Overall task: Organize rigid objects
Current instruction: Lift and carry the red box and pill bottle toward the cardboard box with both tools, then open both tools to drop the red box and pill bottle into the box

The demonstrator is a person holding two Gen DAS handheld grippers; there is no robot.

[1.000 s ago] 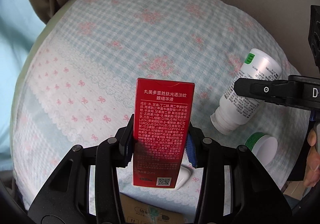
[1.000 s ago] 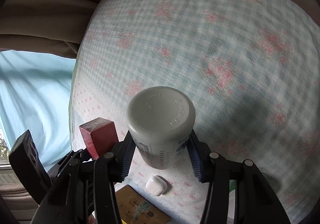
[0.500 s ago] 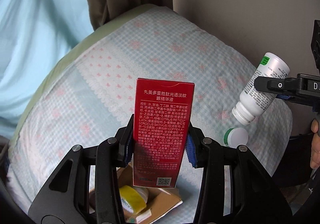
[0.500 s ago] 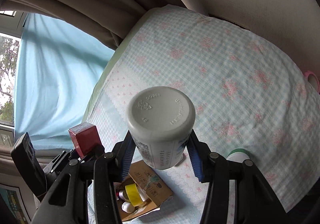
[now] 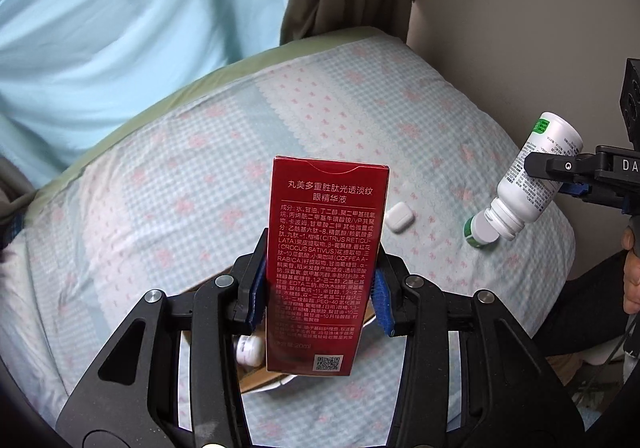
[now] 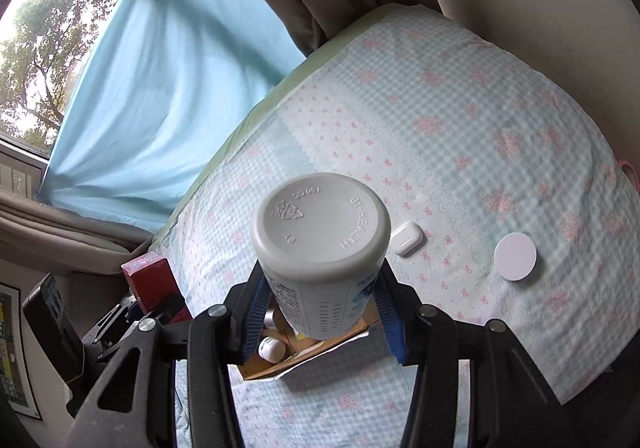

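The left claw [image 5: 320,288] is clenched on a red carton [image 5: 326,268], gripping it by its side faces with the printed face toward the camera. The right claw [image 6: 320,308] is clenched on a white bottle [image 6: 322,260], base toward the lens and open neck pointing down. Both loads hang above the bed [image 5: 160,208], and below and just behind each claw sits the cardboard box [image 6: 304,358] with small items already inside.

To do this step well, each claw should probably come down over the box opening before letting go. The carton is tall and would tip if dropped from height, so lowering it until its base meets the box floor looks safer. The bottle is uncapped; its green-rimmed cap [image 5: 478,234] lies on the bed beyond the right claw, beside a white earbud case [image 5: 399,217]. Keeping the two claws apart over the small opening avoids a clash.

Compared with half a second ago, both claws have lifted farther from the bed: more curtain and wall show, the earbud case has come into view ahead of both claws, and the box has slid lower behind the held items.
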